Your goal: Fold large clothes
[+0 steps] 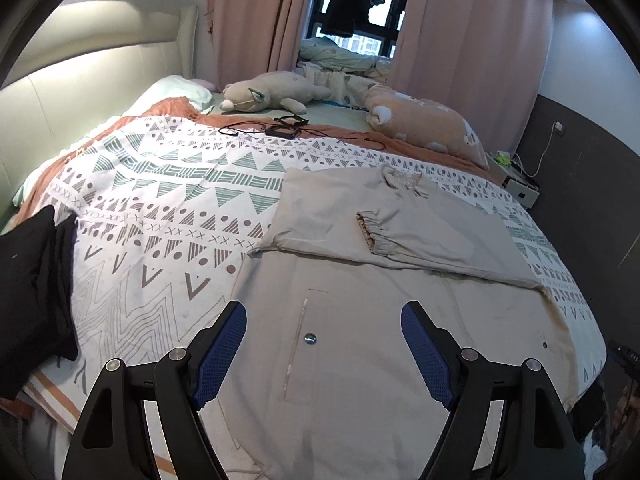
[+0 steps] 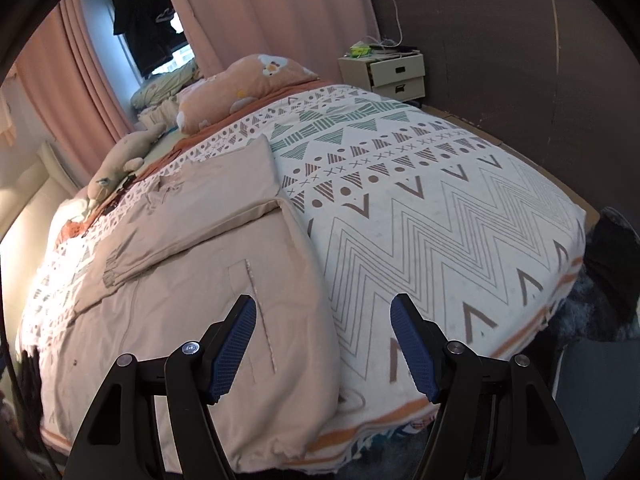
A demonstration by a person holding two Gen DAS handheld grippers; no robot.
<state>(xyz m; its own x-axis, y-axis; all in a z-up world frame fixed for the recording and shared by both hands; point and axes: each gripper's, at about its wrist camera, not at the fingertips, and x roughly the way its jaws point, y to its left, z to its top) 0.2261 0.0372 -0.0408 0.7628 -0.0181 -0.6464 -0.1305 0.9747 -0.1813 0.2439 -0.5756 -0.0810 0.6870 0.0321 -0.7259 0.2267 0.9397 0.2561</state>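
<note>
A large beige jacket lies flat on the patterned bedspread. Its sleeves are folded across the chest, with an elastic cuff on top. In the right wrist view the jacket covers the left part of the bed. My left gripper is open and empty, above the jacket's lower front near a snap button. My right gripper is open and empty, above the jacket's right edge near the bed's foot.
A black garment lies at the bed's left edge. A plush toy, a peach pillow and a black cable with charger lie near the headboard. A bedside cabinet stands by the dark wall.
</note>
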